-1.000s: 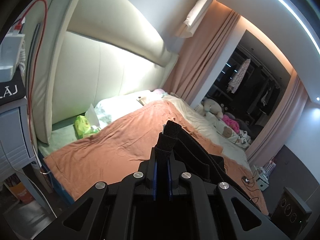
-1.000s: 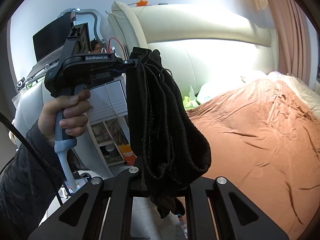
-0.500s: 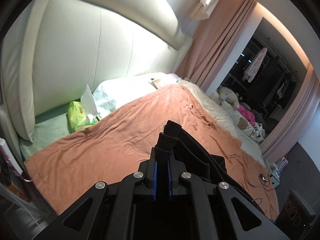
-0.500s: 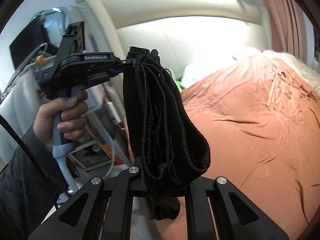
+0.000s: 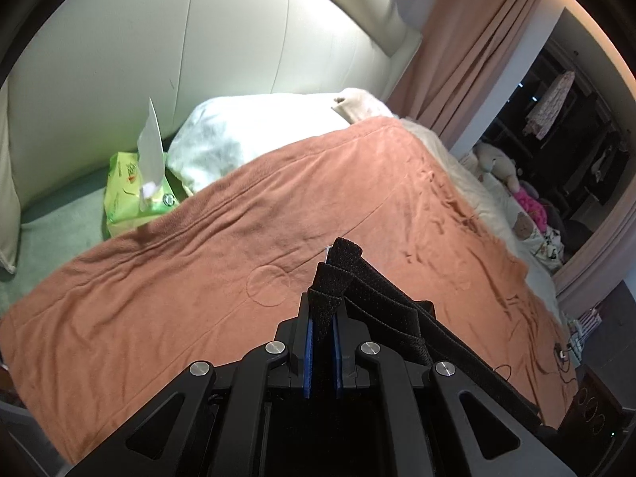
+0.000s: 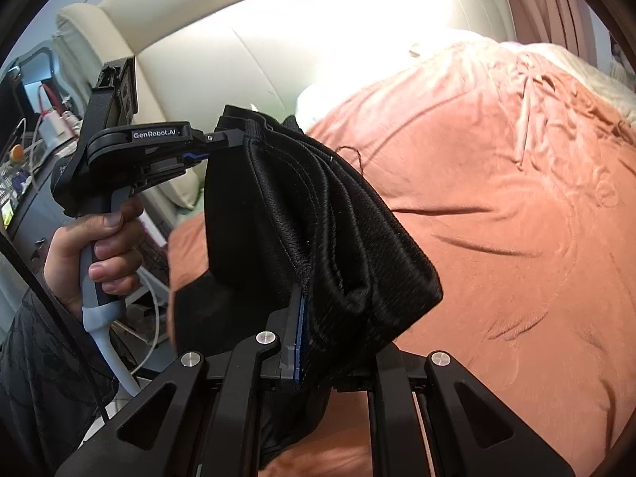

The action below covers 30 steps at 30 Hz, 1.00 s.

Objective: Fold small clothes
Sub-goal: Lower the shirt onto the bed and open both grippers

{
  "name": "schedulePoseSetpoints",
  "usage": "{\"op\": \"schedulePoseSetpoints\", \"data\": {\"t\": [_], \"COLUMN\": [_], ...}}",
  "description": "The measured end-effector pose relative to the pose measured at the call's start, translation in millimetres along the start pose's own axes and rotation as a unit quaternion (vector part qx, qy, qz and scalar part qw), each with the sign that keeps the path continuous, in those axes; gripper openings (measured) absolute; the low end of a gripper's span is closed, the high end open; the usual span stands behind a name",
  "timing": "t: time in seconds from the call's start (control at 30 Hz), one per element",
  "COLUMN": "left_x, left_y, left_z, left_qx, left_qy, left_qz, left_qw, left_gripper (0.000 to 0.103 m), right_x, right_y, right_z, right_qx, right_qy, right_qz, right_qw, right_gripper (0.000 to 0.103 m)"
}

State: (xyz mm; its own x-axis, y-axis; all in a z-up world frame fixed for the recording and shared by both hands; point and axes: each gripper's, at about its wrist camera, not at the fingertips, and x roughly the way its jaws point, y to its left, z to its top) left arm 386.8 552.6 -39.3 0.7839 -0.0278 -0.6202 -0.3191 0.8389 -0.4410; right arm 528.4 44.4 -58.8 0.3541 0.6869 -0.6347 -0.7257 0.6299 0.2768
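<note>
A small black garment (image 6: pixel 318 230) hangs stretched between both grippers above the orange blanket (image 6: pixel 516 238). My left gripper (image 5: pixel 322 310) is shut on one gathered corner of the black garment (image 5: pixel 381 298), blue pads pinching the elastic band. In the right wrist view that left gripper (image 6: pixel 234 139) shows at upper left, held by a person's hand (image 6: pixel 99 246). My right gripper (image 6: pixel 314 318) is shut on the other end, its tips buried in the bunched black fabric. The cloth sags in folds between the two grips.
The orange blanket (image 5: pixel 238 270) covers the bed. A green tissue pack (image 5: pixel 135 194) and a white pillow (image 5: pixel 246 135) lie by the cream padded headboard (image 5: pixel 198 39). Plush toys (image 5: pixel 497 163) and pink curtains (image 5: pixel 477 47) are at the right. A cluttered bedside stand (image 6: pixel 35 147) is at left.
Both grippers have come down and forward over the bed with the black garment still held between them. The headboard and blanket fill more of both views; the bedside furniture slid out at left.
</note>
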Motion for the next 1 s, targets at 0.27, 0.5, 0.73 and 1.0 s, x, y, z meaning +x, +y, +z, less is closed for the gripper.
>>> {"op": "schedulePoseSetpoints", "data": {"t": [0.27,0.5,0.73,1.0], "left_x": [61,73,40,-5], "left_y": [2,23,32,-4], "left_z": [2,-8,-27,-48], "left_qx": [0.001,-0.020,-0.033,-0.024], "left_qy": [0.029,0.035,0.041,0.036], "left_qz": [0.029,0.104,0.091,0.081], "left_qw": [0.9992,0.9937,0.9945,0.9958], "left_gripper": [0.009,0.051,0.054,0.073], "right_x": [23,39,1,-36], "right_y": [-27,-78,-104,-95], "right_z": [1,-15,-32,-23], "right_qx": [0.012,0.103,0.132,0.123], "right_qy": [0.017,0.071,0.068,0.070], "right_qz": [-0.011,-0.110,-0.106,-0.093], "right_qw": [1.000,0.986,0.983,0.986], "right_gripper": [0.007,0.055,0.055,0.055]}}
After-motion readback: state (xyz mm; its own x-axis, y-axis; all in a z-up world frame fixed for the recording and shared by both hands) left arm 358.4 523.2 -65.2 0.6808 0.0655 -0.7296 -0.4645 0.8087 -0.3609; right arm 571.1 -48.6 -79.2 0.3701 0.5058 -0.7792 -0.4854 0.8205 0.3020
